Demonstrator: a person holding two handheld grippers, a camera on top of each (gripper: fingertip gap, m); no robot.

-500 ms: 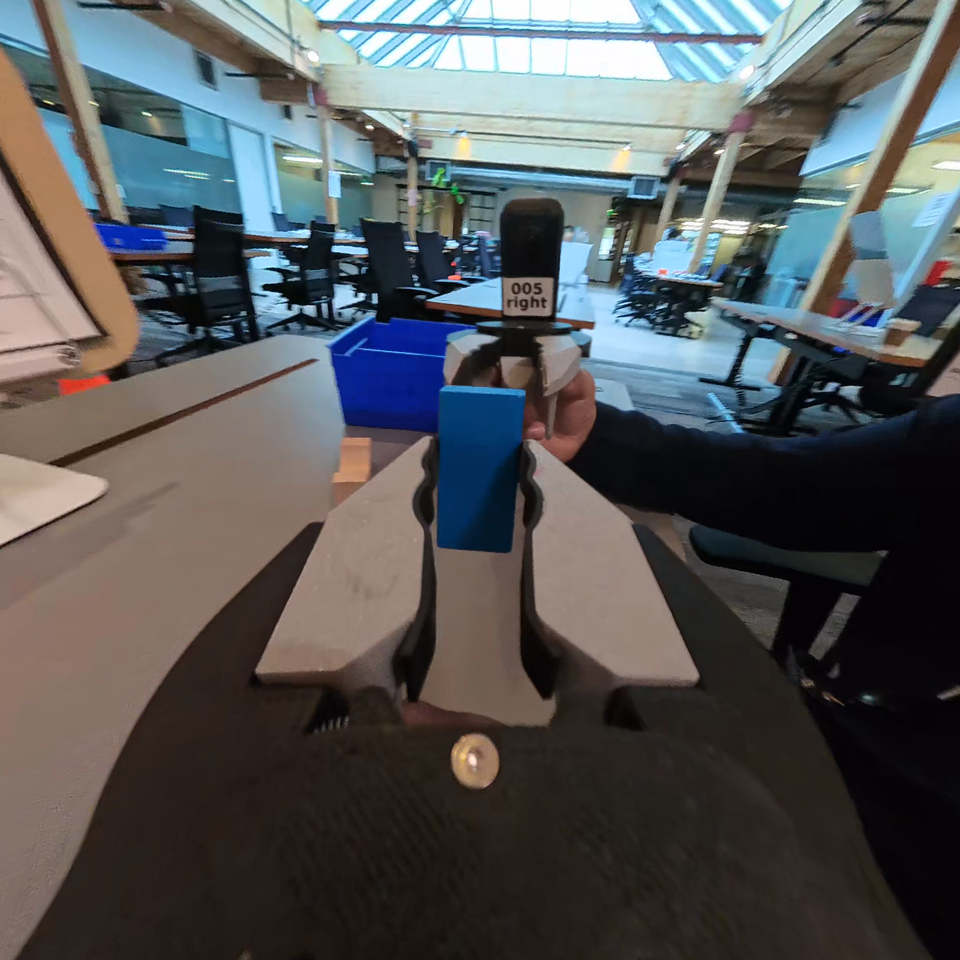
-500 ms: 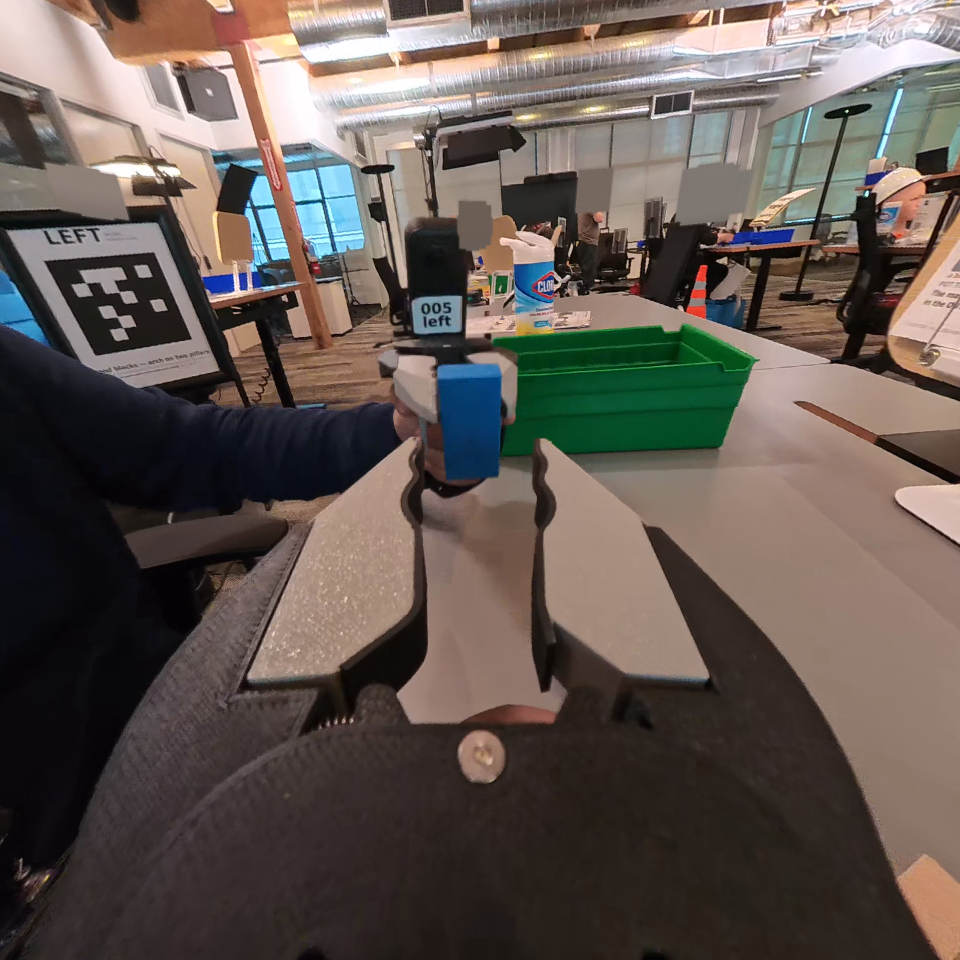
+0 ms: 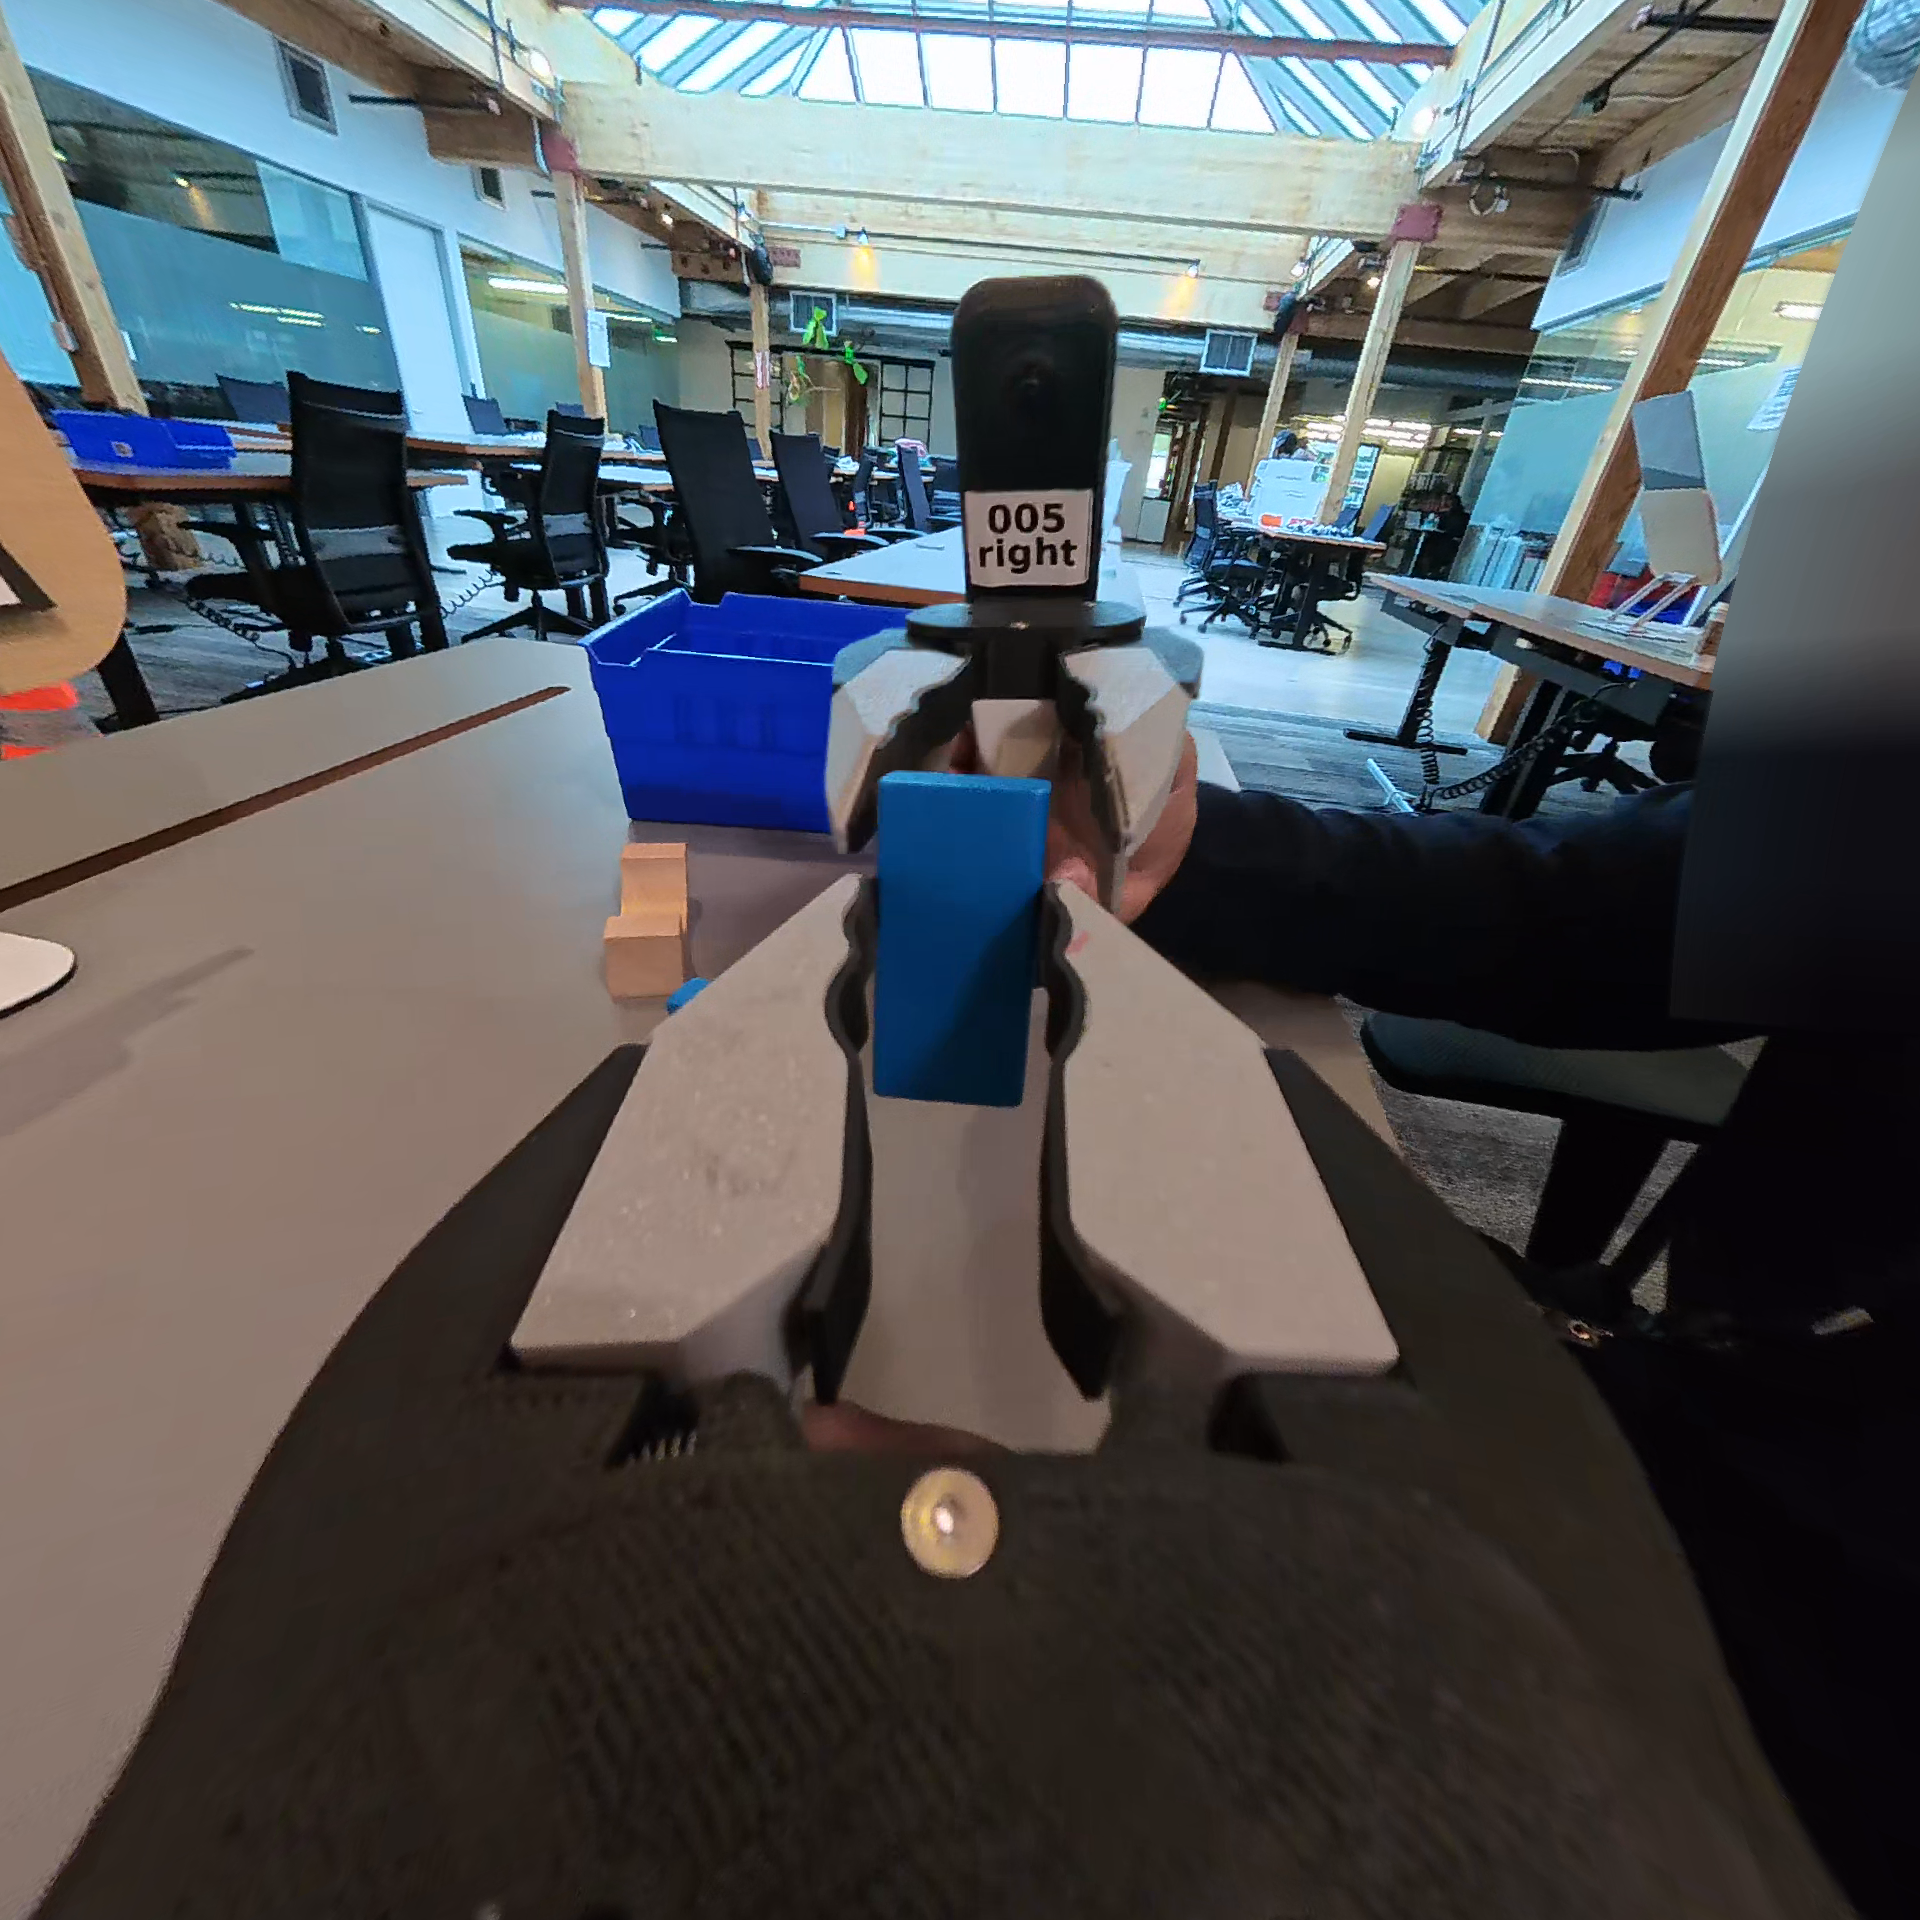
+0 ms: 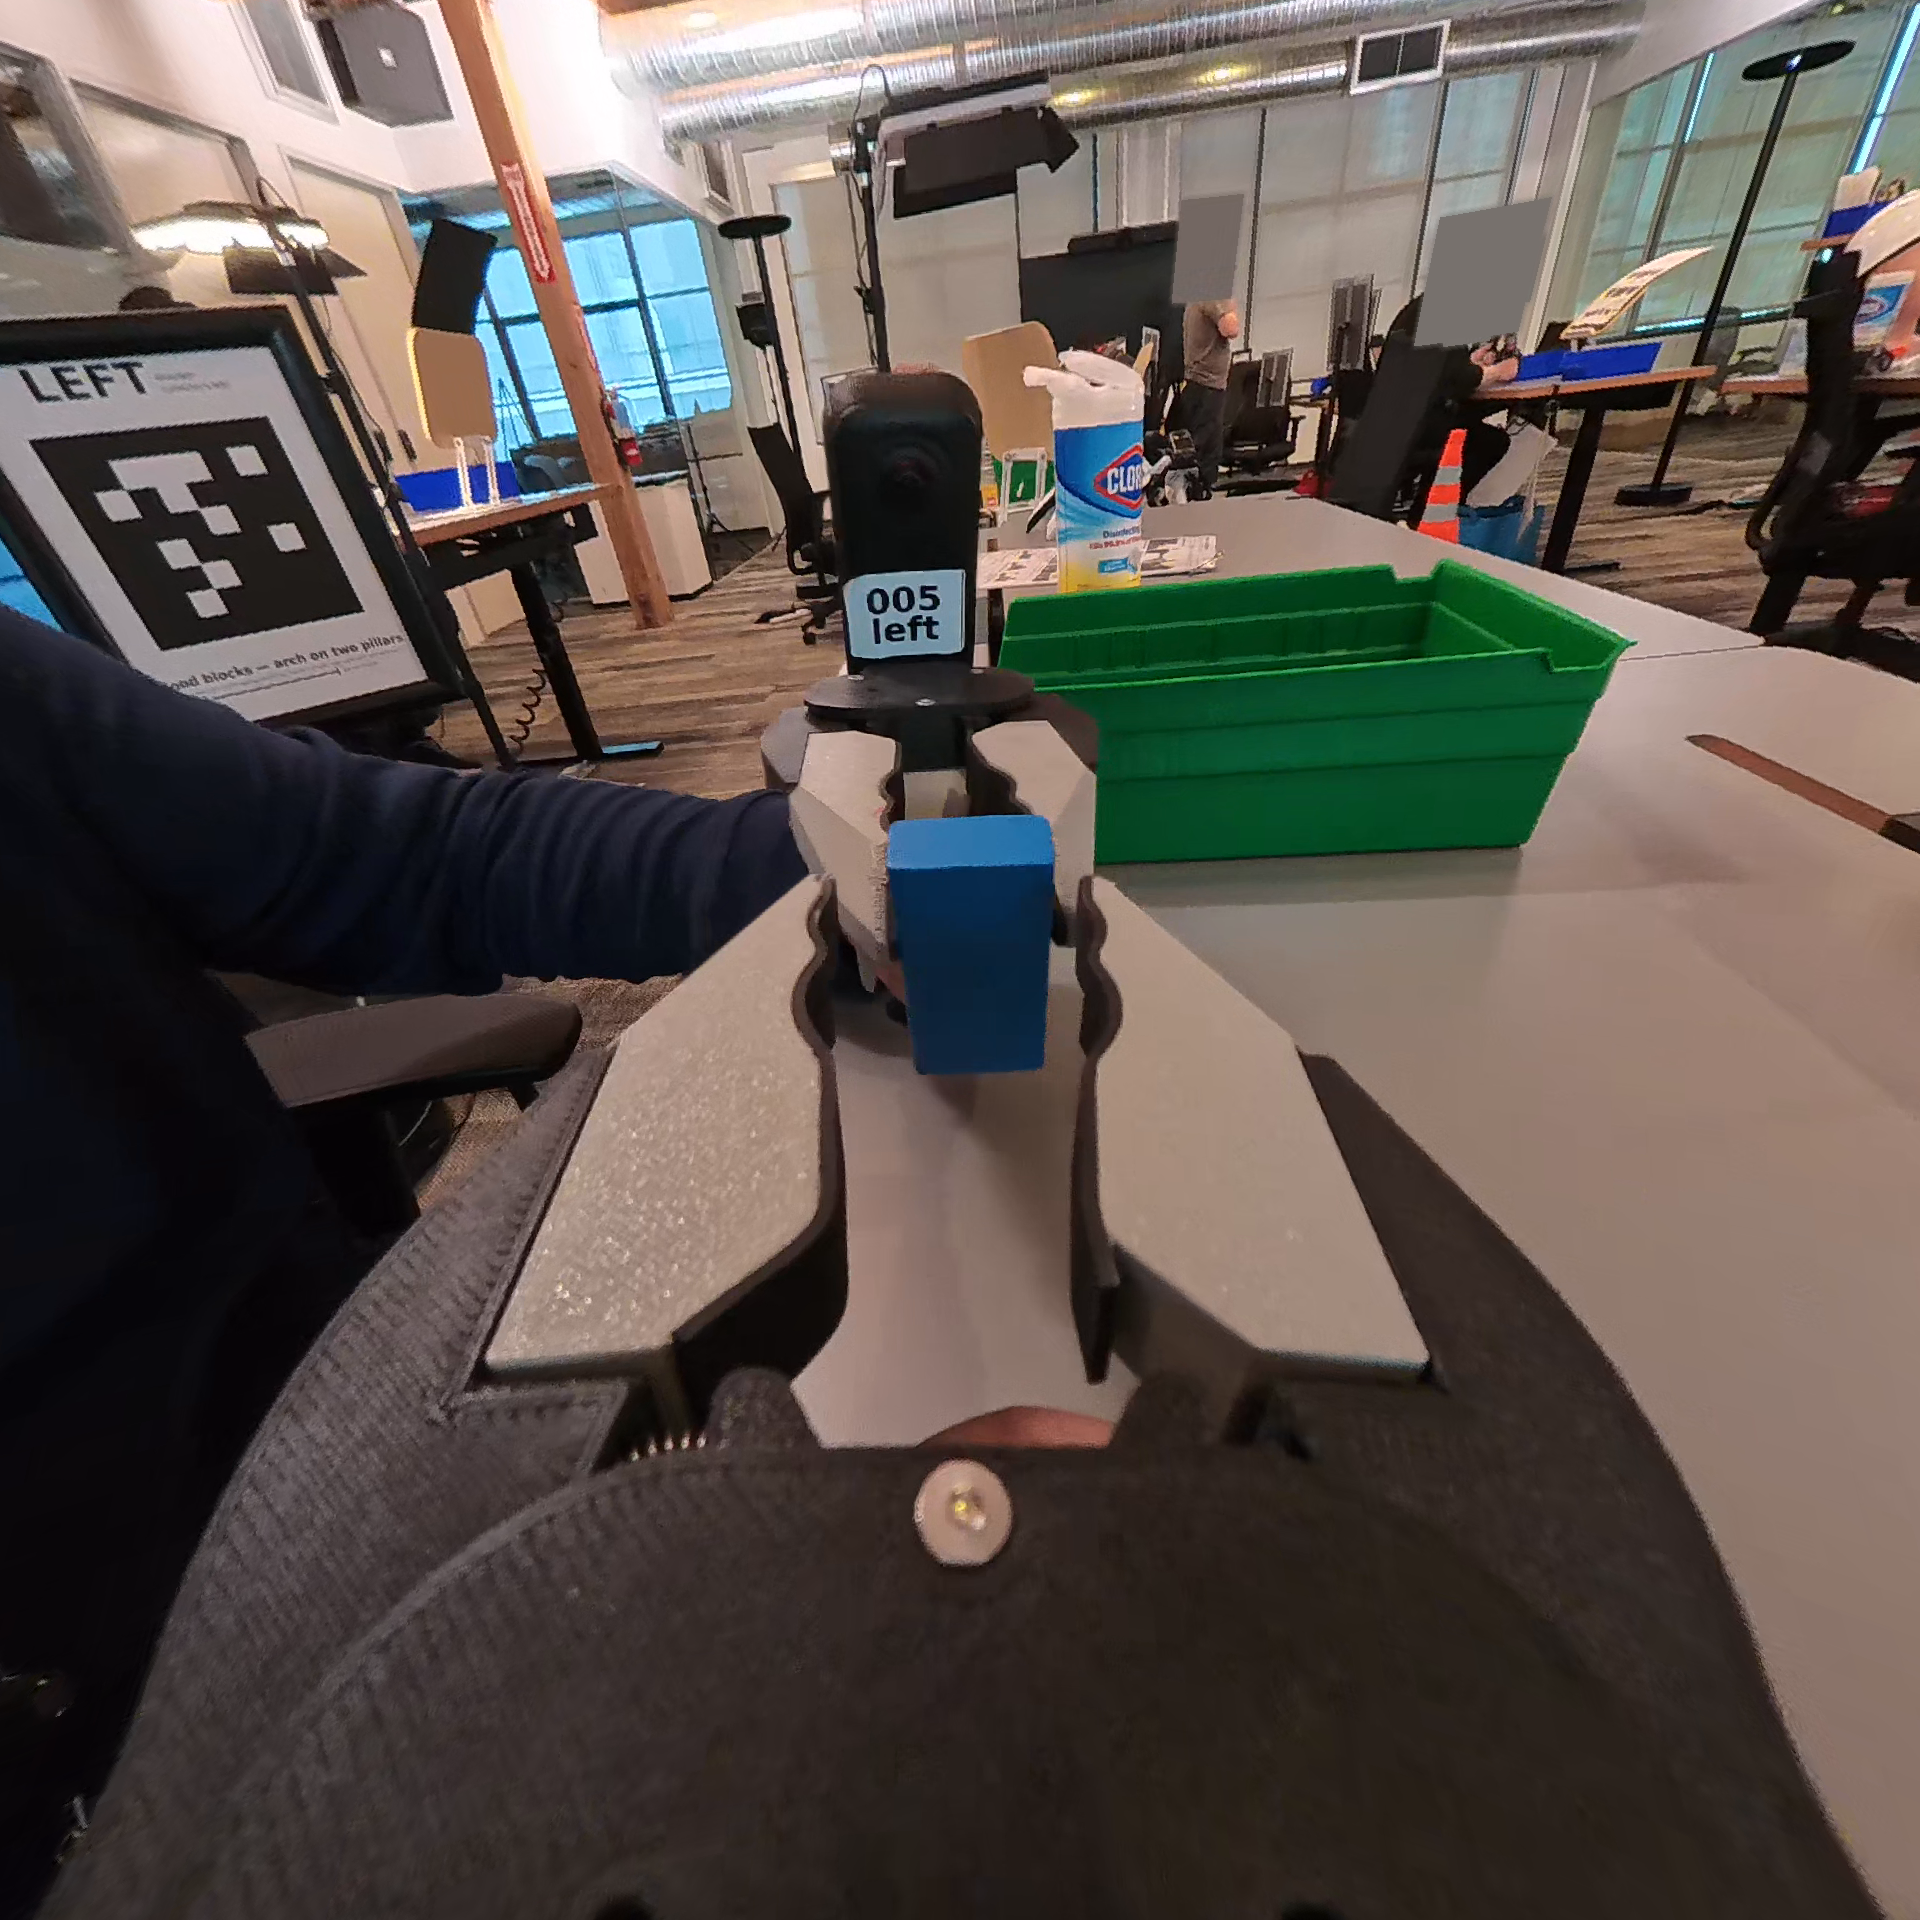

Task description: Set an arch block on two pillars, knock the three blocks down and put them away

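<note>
My left gripper (image 3: 954,920) is shut on a blue block (image 3: 956,935) and holds it upright by its two side faces. My right gripper (image 4: 956,940) faces the left one. Its open fingers (image 4: 821,966) stand on either side of the same block (image 4: 971,966), with a gap on each side. It also shows in the left wrist view (image 3: 987,862), open behind the block. A plain wooden arch block (image 3: 649,920) lies on the grey table (image 3: 312,1039). The corner of another blue block (image 3: 688,994) shows beside it, mostly hidden by my left finger.
A blue bin (image 3: 727,717) stands at the table's far edge in the left wrist view. A green bin (image 4: 1309,727) stands on the table in the right wrist view, with a wipes canister (image 4: 1098,488) behind it. A sign board (image 4: 197,520) stands off the table. The tips of both grippers are at nearly the same place.
My right gripper has moved forward, so the blue block now stands between its fingertips instead of ahead of them, and its jaws have widened a little. The left gripper still holds the block.
</note>
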